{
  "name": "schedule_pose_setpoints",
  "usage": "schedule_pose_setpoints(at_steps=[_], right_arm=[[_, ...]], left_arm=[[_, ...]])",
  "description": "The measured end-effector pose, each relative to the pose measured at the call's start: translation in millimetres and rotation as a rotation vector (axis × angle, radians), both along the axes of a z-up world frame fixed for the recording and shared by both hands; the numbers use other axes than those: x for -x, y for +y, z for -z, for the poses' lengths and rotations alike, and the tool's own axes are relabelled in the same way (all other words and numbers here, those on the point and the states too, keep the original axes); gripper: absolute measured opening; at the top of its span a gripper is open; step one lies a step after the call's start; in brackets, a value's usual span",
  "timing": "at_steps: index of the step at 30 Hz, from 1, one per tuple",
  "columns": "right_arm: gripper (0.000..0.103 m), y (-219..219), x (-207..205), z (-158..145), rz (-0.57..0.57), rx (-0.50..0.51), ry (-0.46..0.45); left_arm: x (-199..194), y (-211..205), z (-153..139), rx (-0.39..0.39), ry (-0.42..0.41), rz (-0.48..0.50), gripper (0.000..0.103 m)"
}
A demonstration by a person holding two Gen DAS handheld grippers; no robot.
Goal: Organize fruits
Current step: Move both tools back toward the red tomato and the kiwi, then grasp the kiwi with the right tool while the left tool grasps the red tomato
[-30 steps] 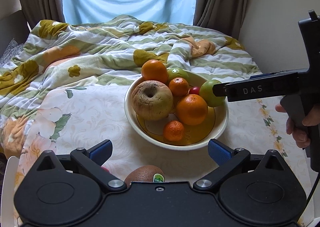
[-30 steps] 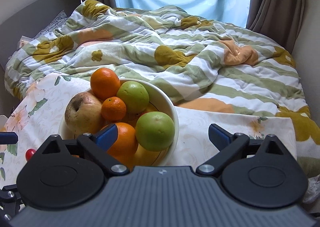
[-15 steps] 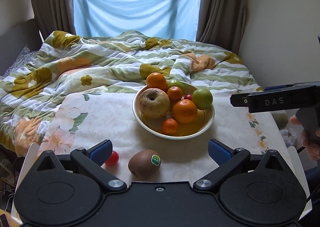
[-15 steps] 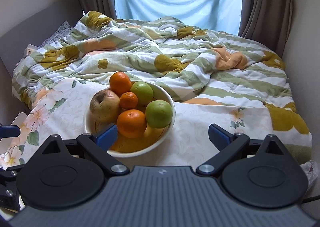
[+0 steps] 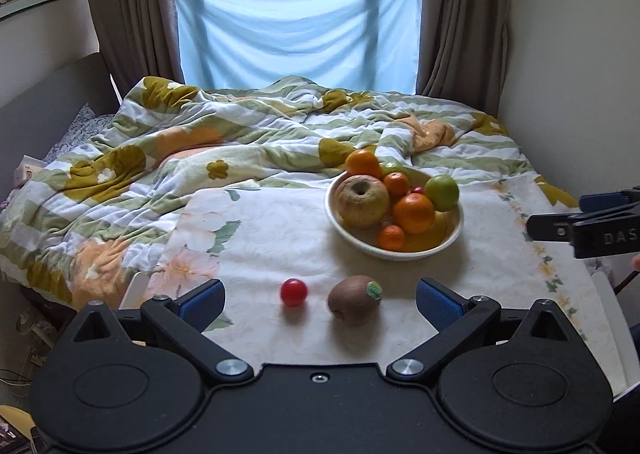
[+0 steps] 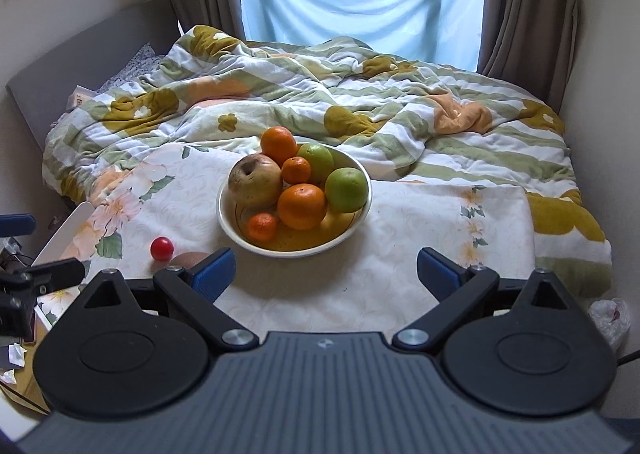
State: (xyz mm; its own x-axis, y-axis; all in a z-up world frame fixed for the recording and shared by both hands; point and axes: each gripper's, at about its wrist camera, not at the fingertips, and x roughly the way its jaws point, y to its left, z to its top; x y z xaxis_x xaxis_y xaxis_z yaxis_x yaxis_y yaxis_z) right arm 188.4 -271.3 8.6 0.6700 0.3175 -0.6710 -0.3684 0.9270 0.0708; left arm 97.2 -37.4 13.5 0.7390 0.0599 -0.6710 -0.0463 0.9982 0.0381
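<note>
1. The left gripper (image 5: 319, 300) is held released, its blue-padded fingers (image 5: 202, 301) spread wide with nothing between them.
2. The right gripper (image 6: 325, 269) is likewise spread wide and empty; in the left wrist view it is seen side-on at the far right edge.
3. A brown fuzzy kiwi with a small green sticker (image 5: 354, 297) is seen on the table just ahead of the left gripper, between the finger lines, nearer the right finger.
4. A small round red fruit (image 5: 294, 292) is seen just beside the kiwi, to its left, apart from it.
5. A cream round ceramic bowl (image 6: 231, 226) is located ahead of the right gripper, slightly left of centre; from the left gripper it lies farther ahead and to the right.
6. The bowl is filled with a large wrinkled brownish apple (image 6: 255, 180), oranges, small mandarins and green round fruits.
7. Everything rests on a white floral tablecloth (image 5: 272, 238); a striped flowered quilt (image 6: 360, 94) is seen beyond.
</note>
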Motion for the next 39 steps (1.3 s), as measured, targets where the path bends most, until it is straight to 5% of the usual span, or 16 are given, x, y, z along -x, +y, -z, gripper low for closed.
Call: schedule_pose_setpoints(at_steps=[11, 25, 39], right_arm=[[0.103, 34.8, 37.2, 20.1, 0.061, -0.045, 0.008], [0.103, 96.8, 39.4, 67.5, 0.080, 0.034, 0.050], [0.103, 138.2, 5.9, 114.0, -0.038, 0.089, 0.052]], left_arm=[[-5.5, 58.4, 27.0, -0.013, 0.072, 0.143, 0.103], [-60.7, 100.8, 63.9, -0.002, 0.127, 0.331, 0.102], [-116.7, 98.4, 116.6, 0.045, 0.231, 0.452, 0.076]])
